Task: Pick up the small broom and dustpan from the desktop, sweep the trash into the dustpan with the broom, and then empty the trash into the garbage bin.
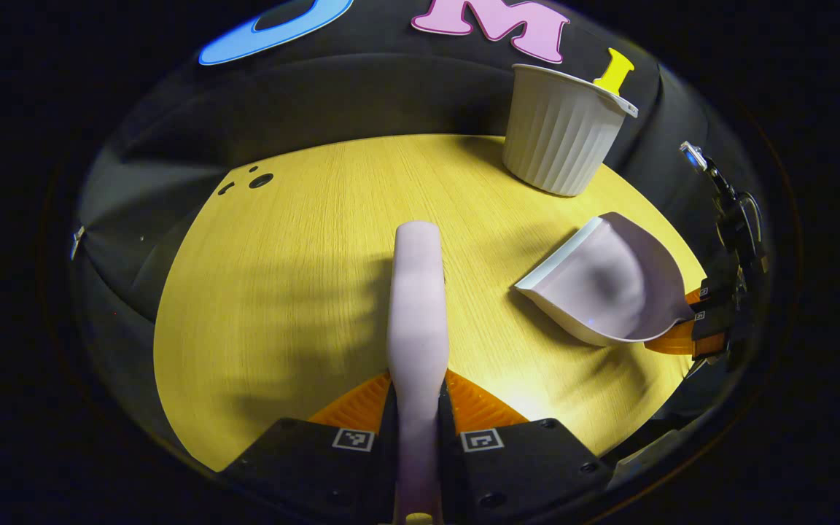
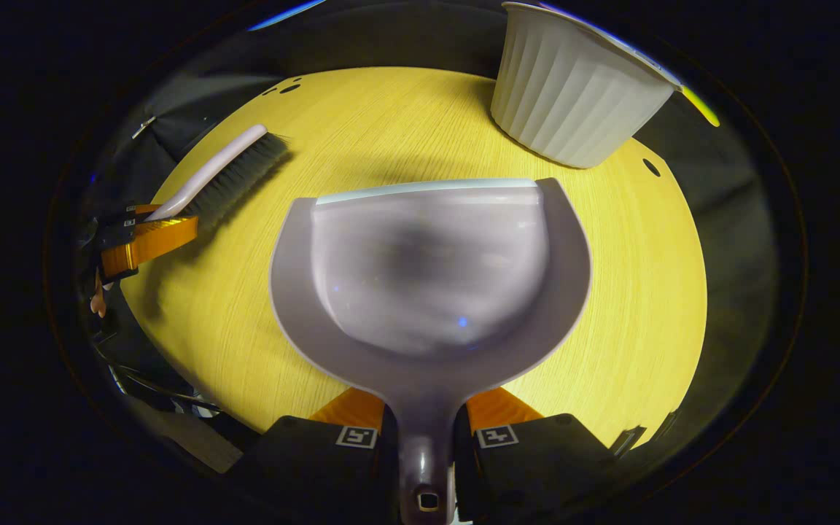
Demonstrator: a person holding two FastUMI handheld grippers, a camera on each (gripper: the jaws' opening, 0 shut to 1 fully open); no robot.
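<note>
My left gripper (image 1: pixel 417 408) is shut on the handle of the small pale-lilac broom (image 1: pixel 417 306), which points straight ahead over the yellow wooden desktop (image 1: pixel 303 240). In the right gripper view the broom (image 2: pixel 227 175) shows its dark bristles, held by the left gripper (image 2: pixel 144 237) at the left. My right gripper (image 2: pixel 424 426) is shut on the handle of the lilac dustpan (image 2: pixel 431 277), whose pan looks bare inside. The dustpan (image 1: pixel 606 284) also appears right of the broom in the left gripper view, with the right gripper (image 1: pixel 697 321) behind it. No trash is visible on the desktop.
A white ribbed garbage bin (image 1: pixel 562 131) stands at the far right of the desktop, just beyond the dustpan's front lip; it is also in the right gripper view (image 2: pixel 573 95). Small dark holes (image 1: pixel 259 180) mark the desktop's far left. Black cloth surrounds the table.
</note>
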